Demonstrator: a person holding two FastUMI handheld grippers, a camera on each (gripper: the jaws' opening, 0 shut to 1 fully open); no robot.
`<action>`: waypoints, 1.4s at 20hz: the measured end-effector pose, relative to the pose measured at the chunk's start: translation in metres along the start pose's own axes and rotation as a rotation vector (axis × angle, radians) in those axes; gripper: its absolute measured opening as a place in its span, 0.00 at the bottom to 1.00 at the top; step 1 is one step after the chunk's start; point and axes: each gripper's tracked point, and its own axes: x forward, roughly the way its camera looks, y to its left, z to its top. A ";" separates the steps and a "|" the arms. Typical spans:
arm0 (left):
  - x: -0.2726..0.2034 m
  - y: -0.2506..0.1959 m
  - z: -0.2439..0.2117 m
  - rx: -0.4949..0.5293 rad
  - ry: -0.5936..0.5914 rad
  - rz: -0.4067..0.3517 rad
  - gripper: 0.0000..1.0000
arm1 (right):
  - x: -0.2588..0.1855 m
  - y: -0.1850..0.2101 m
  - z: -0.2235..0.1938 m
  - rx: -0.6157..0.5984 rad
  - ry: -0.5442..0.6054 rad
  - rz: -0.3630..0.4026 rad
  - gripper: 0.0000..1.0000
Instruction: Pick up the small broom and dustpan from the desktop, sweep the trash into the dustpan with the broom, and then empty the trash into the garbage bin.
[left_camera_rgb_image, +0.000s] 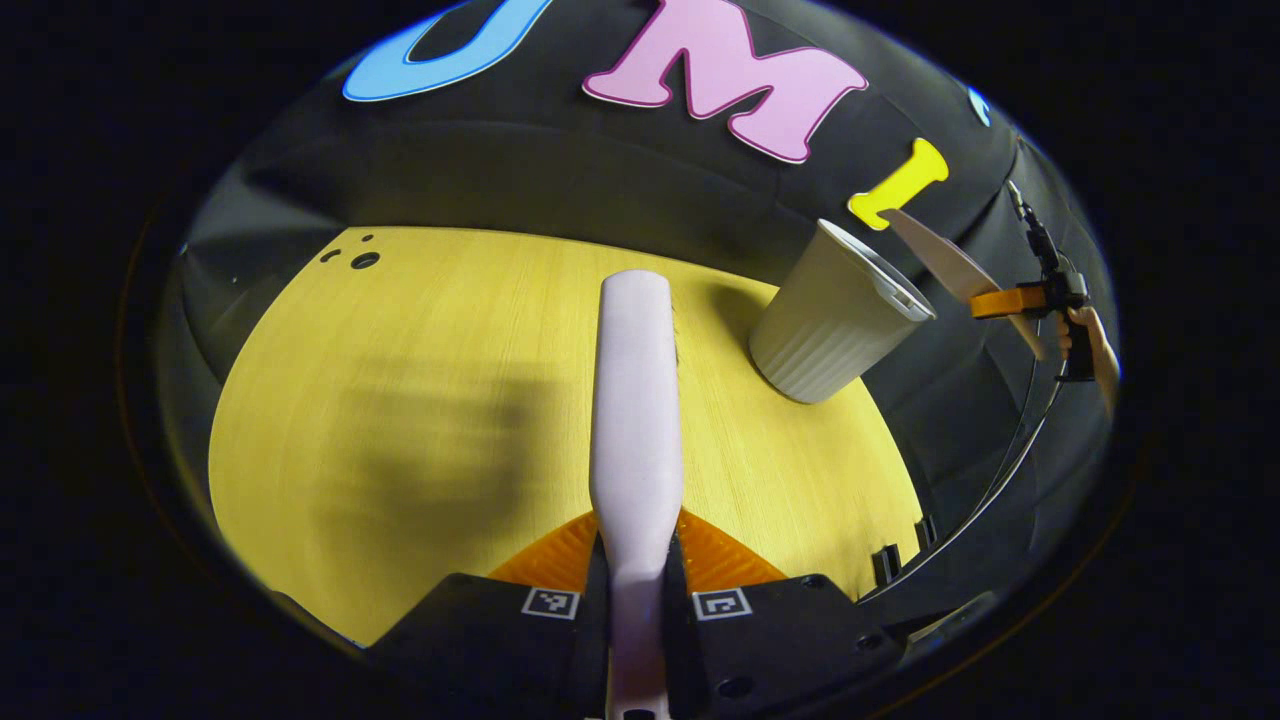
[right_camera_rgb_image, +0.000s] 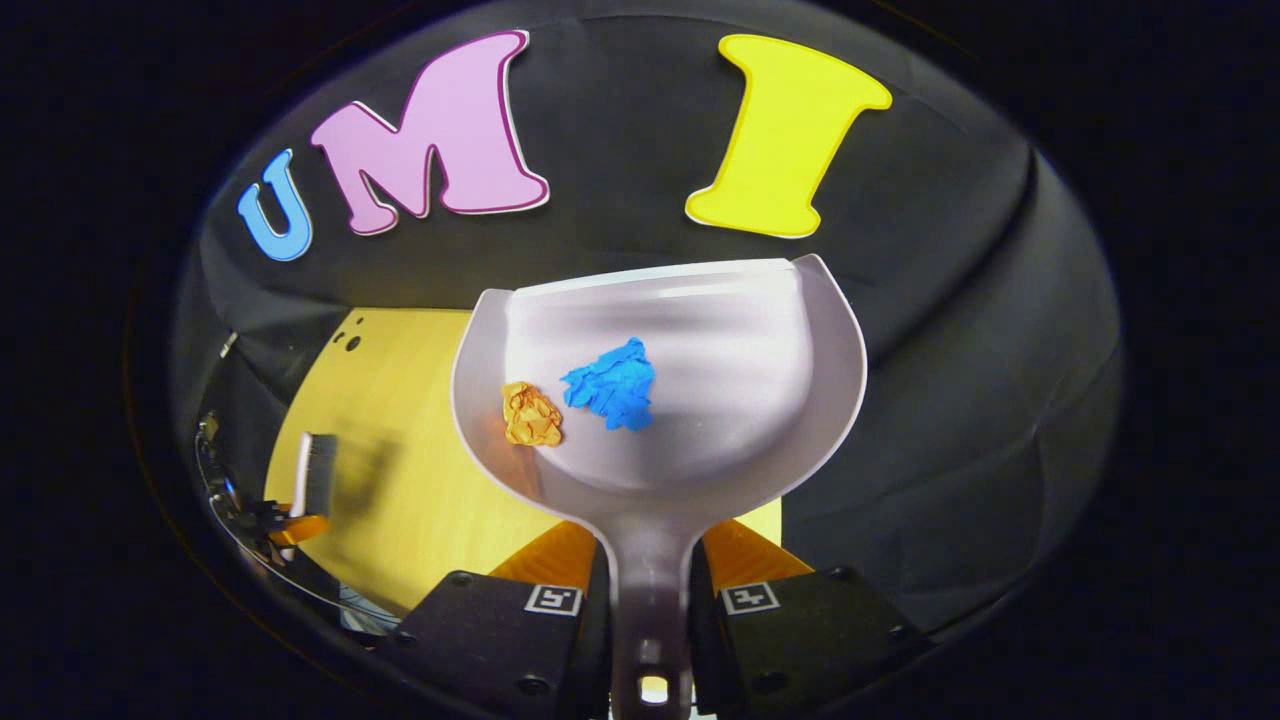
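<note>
I am gripping the broom (left_camera_rgb_image: 636, 400) handle in my left gripper (left_camera_rgb_image: 637, 600) over the yellow wooden desktop (left_camera_rgb_image: 420, 400) near the ribbed garbage bin (left_camera_rgb_image: 835, 315), while my right gripper (right_camera_rgb_image: 650, 600) is clamping the dustpan (right_camera_rgb_image: 700, 400), holding blue paper (right_camera_rgb_image: 612, 385) and orange paper (right_camera_rgb_image: 531, 415), before the black wall (right_camera_rgb_image: 950, 330).

Each gripper has a black body with small round screws and two square black-and-white marker stickers (left_camera_rgb_image: 551, 602) sitting just behind the jaws. Ridged pads line the jaws. A thin cable (right_camera_rgb_image: 262, 560) trails behind.
</note>
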 end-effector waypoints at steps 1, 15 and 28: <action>-0.001 0.000 -0.002 -0.004 -0.003 0.007 0.27 | 0.009 -0.005 0.003 -0.008 -0.005 -0.018 0.36; -0.010 0.017 -0.004 -0.074 -0.007 0.070 0.27 | 0.041 -0.045 0.031 -0.462 -0.191 -0.443 0.36; -0.009 0.026 -0.015 -0.071 0.022 0.056 0.27 | 0.033 -0.066 0.039 -1.043 -0.267 -0.708 0.35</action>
